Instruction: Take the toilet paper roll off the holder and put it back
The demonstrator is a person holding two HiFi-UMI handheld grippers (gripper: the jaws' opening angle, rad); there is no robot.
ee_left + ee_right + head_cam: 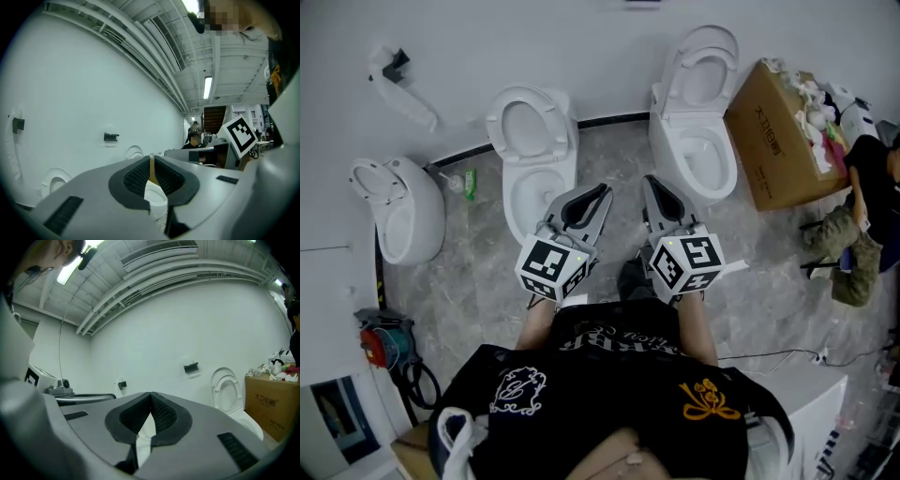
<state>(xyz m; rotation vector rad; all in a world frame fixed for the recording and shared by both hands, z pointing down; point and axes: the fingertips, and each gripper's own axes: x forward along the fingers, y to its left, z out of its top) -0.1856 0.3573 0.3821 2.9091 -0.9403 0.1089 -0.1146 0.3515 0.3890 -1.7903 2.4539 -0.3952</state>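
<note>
Left gripper (pixel 592 197) points to 1 o'clock and right gripper (pixel 657 187) to 11 o'clock, side by side, both level, jaws closed, empty.

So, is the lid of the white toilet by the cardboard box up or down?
Up: the white toilet's lid stands raised behind its exposed bowl.

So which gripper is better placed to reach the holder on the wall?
Probably left: the wall holder sits at the head view's left, nearer the left gripper than the right gripper. Both are shut, empty.

Glossy white toilet (pixel 517 187), matt cardboard box (pixel 773 141)
</note>
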